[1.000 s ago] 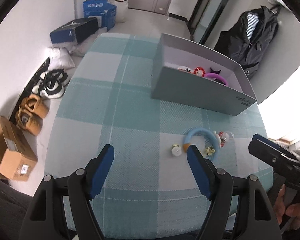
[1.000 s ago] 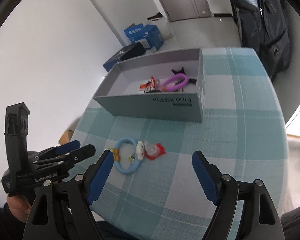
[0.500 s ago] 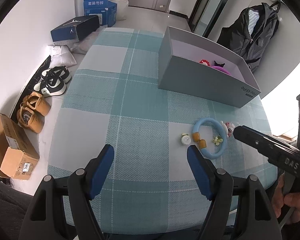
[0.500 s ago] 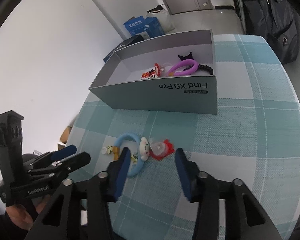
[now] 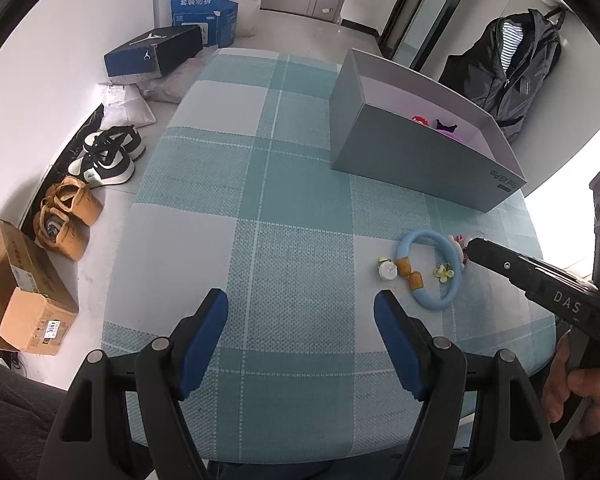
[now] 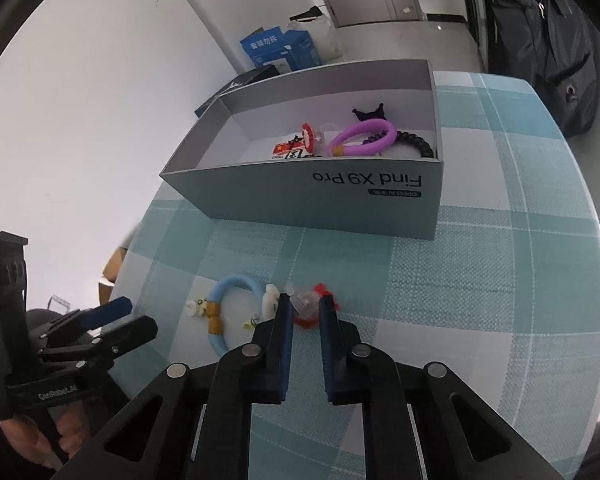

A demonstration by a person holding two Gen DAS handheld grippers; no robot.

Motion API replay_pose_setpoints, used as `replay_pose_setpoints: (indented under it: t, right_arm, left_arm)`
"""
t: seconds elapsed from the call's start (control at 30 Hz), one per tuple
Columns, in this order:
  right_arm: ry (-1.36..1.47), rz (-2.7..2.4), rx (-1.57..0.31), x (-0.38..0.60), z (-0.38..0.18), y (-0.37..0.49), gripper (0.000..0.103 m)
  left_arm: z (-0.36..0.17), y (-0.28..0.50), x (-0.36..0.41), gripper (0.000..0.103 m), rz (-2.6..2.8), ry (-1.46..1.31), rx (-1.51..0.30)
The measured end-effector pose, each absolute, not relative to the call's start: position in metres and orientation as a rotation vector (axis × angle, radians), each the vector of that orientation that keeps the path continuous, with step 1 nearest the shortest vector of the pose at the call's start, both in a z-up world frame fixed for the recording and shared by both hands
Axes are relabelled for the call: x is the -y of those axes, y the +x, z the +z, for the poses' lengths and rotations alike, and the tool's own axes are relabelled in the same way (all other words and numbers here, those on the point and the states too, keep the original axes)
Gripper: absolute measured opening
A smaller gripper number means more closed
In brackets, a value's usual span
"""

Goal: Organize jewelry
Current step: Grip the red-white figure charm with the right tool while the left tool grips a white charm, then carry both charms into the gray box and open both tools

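A light blue bracelet [image 5: 430,270] with small charms lies on the checked tablecloth, also in the right wrist view [image 6: 220,320]. Beside it lies a red and clear charm [image 6: 306,306]. My right gripper [image 6: 305,307] has its jaws narrowed around the red charm, a small gap still showing on each side. My left gripper [image 5: 300,312] is open and empty, left of the bracelet. The grey box [image 6: 380,204] holds a purple bracelet [image 6: 362,138], a black bead string and red trinkets.
The table edge [image 5: 116,272] drops to a floor with shoes [image 5: 108,156] and cardboard boxes [image 5: 24,292] at the left. A black jacket [image 5: 512,68] hangs behind the box. The right gripper's body [image 5: 540,284] reaches in over the table's right side.
My right gripper has moved down to the red charm and narrowed its jaws from wide open. The left gripper has drawn back and left, staying open.
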State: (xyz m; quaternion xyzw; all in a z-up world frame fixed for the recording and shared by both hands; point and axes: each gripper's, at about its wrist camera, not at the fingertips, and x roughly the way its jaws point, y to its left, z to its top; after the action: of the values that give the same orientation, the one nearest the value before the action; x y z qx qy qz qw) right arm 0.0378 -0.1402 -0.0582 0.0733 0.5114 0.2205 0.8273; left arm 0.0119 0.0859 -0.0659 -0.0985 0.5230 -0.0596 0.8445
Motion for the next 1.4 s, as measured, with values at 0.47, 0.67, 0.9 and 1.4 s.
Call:
replay_pose_setpoints:
  t: [0.47, 0.67, 0.9, 1.4]
  right_arm:
    - [0.194, 0.491, -1.043, 0.153, -0.045, 0.03, 0.011]
    - [0.219, 0.486, -1.024, 0.165, -0.038, 0.025, 0.011]
    - [0.238, 0.478, -1.015, 0.173, -0.034, 0.021, 0.011]
    - [0.266, 0.473, -1.014, 0.181, -0.035, 0.021, 0.011]
  left_arm:
    - [-0.064, 0.015, -0.068, 0.071, -0.191, -0.191, -1.103]
    - [-0.063, 0.017, -0.053, 0.068, -0.208, -0.133, -1.087]
    - [-0.063, 0.021, -0.043, 0.046, -0.208, -0.08, -1.08]
    - [-0.063, 0.024, -0.041, 0.006, -0.234, -0.09, -1.077]
